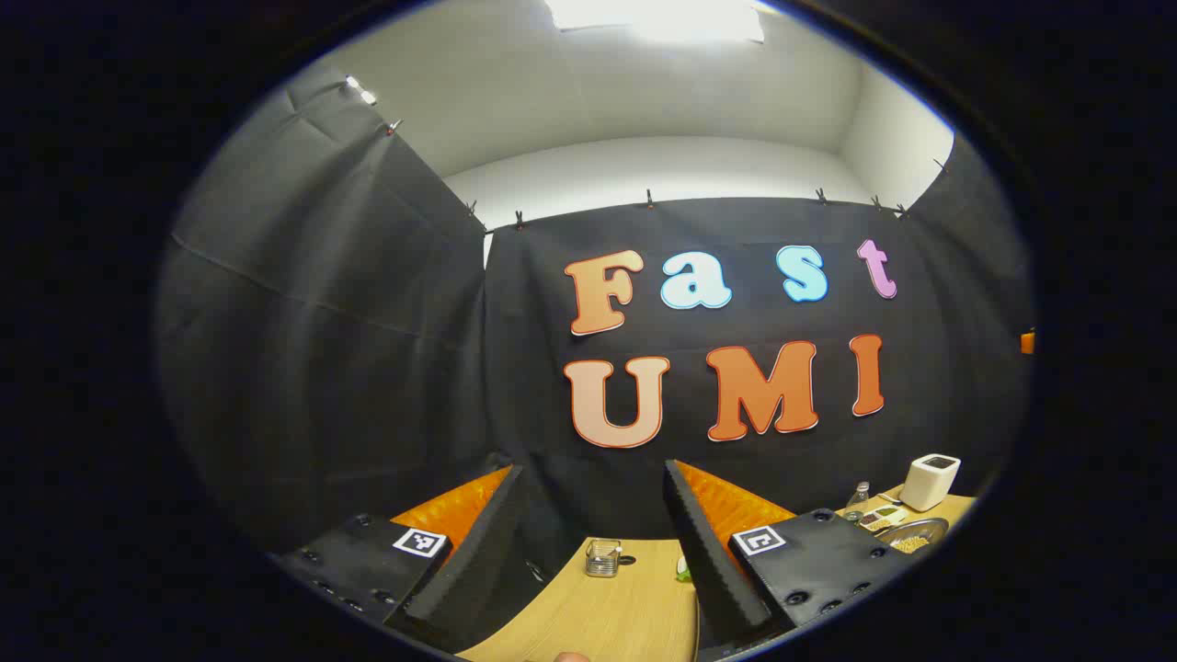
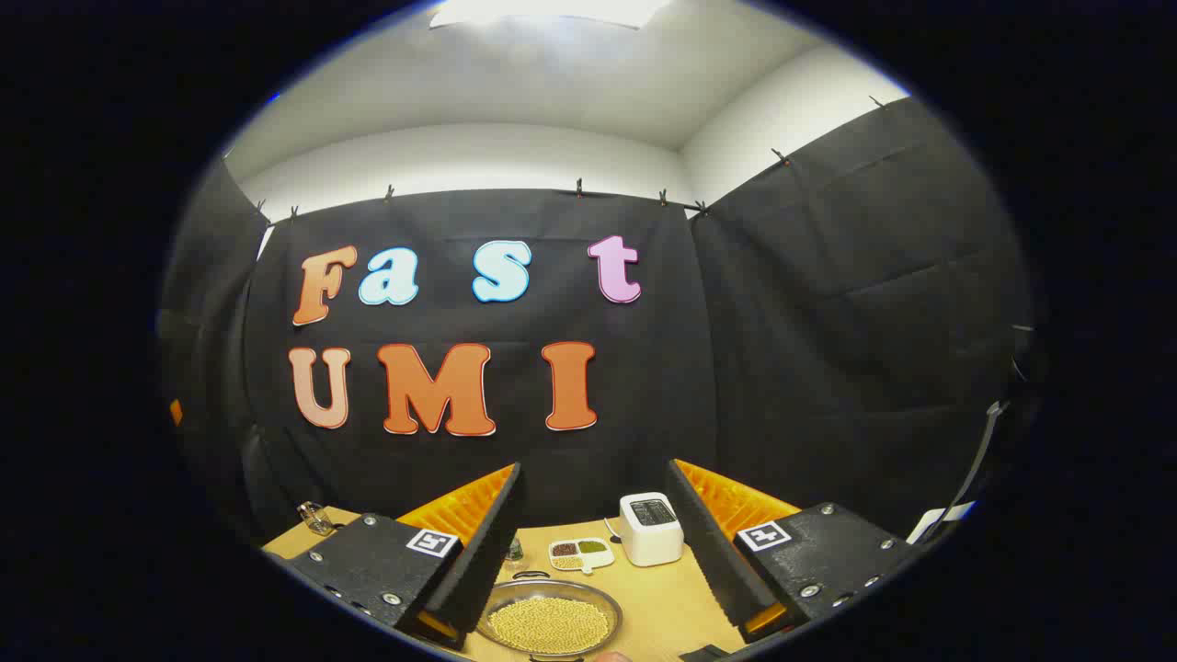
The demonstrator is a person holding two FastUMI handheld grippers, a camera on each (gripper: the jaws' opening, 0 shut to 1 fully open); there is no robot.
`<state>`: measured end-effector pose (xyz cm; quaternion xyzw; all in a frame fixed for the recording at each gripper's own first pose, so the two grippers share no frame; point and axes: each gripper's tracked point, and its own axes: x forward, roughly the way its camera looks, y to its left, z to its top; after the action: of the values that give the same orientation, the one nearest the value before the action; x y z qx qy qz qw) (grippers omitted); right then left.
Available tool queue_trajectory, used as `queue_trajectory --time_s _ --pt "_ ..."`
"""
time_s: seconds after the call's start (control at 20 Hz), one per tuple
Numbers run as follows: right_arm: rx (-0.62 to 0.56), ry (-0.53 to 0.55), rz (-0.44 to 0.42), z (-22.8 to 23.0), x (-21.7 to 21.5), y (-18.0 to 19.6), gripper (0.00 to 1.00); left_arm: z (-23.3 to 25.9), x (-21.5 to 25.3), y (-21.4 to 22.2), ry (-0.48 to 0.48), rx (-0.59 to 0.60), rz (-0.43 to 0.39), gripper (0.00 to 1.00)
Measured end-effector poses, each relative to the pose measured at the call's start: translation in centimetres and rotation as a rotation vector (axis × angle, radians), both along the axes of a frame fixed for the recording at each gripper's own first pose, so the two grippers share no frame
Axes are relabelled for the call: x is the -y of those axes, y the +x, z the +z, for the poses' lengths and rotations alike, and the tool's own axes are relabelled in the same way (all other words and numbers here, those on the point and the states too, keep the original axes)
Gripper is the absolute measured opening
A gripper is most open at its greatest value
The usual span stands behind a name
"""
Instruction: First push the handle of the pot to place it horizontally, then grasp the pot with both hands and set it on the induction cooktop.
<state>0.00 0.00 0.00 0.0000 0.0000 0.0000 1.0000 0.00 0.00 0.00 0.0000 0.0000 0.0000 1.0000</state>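
The pot (image 2: 550,623) is a shallow metal pan full of yellow beans. It sits on the wooden table (image 2: 653,598) low in the right gripper view, just ahead of my right gripper (image 2: 593,467) and a little left of centre. That gripper is open, held above the pan and touching nothing. A dark loop at the pan's far rim may be its handle (image 2: 529,576). In the left gripper view the pot (image 1: 910,536) lies far off to the right. My left gripper (image 1: 593,469) is open too, with nothing between its fingers.
Behind the pot stand a white box-shaped appliance (image 2: 651,527), a small divided dish (image 2: 581,553) of beans and a little bottle (image 2: 514,550). A glass jar (image 1: 602,557) sits on the table (image 1: 625,616) ahead of the left gripper. Black cloth walls close in the booth.
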Motion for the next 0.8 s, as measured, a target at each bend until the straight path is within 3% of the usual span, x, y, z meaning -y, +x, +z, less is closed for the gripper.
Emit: queue_trajectory --time_s 0.8 --pt "-0.067 -0.053 0.054 -0.5 -1.8 -0.2 0.95 2.3 3.1 1.3 0.016 0.028 -0.044 0.96"
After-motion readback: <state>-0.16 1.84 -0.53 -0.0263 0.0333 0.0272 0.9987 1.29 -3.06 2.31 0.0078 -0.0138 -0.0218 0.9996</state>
